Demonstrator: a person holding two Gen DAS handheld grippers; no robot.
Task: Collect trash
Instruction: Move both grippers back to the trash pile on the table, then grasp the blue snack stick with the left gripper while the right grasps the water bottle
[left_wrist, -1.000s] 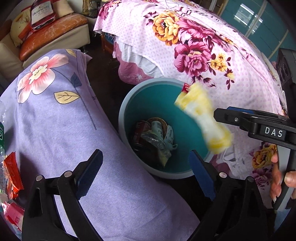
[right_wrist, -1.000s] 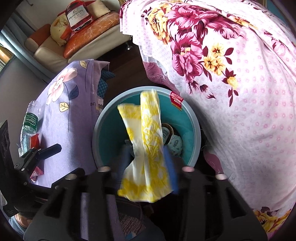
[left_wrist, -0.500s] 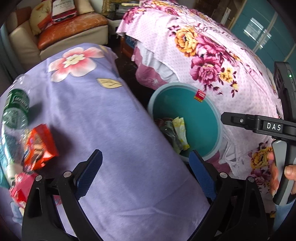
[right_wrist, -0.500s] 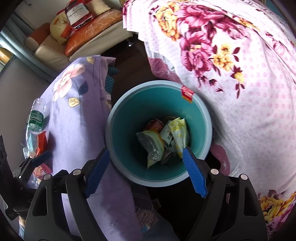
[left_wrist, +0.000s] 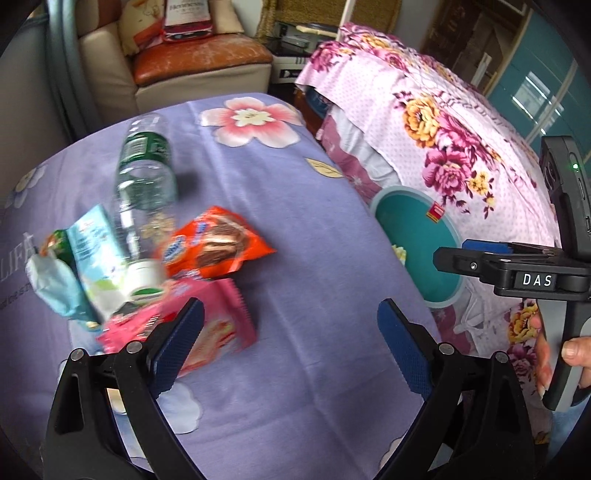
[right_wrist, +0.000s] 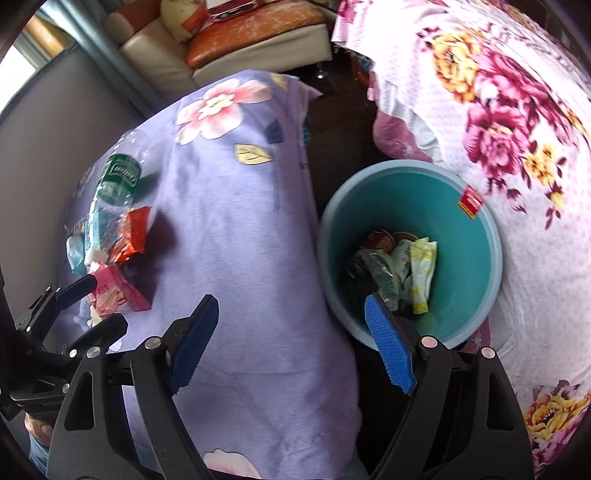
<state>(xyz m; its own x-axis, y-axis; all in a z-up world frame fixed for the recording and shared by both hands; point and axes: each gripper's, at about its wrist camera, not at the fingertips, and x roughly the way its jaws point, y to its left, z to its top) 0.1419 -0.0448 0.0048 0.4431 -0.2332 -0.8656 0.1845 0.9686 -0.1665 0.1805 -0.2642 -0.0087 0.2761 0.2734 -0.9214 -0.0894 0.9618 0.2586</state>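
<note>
Five trash bits left on counter (left_wrist: 295, 206), lilac cloth over it. Bin (right_wrist: 491, 236) on floor beside it, yellow wrapper (right_wrist: 421, 273) inside. Our left hand-held gripper (left_wrist: 290, 345) wide open, empty, over pink packet (left_wrist: 218, 325). Right hand-held gripper (right_wrist: 291, 345) just opened, empty. Next we grab pink packet.

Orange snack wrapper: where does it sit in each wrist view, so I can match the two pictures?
Left wrist view: the orange snack wrapper lies left of centre on the purple cloth, beside the plastic bottle.
Right wrist view: the wrapper is at the left edge, small, below the same bottle.
Shared landmark: the teal bin, right of the wrapper in both views.
</note>
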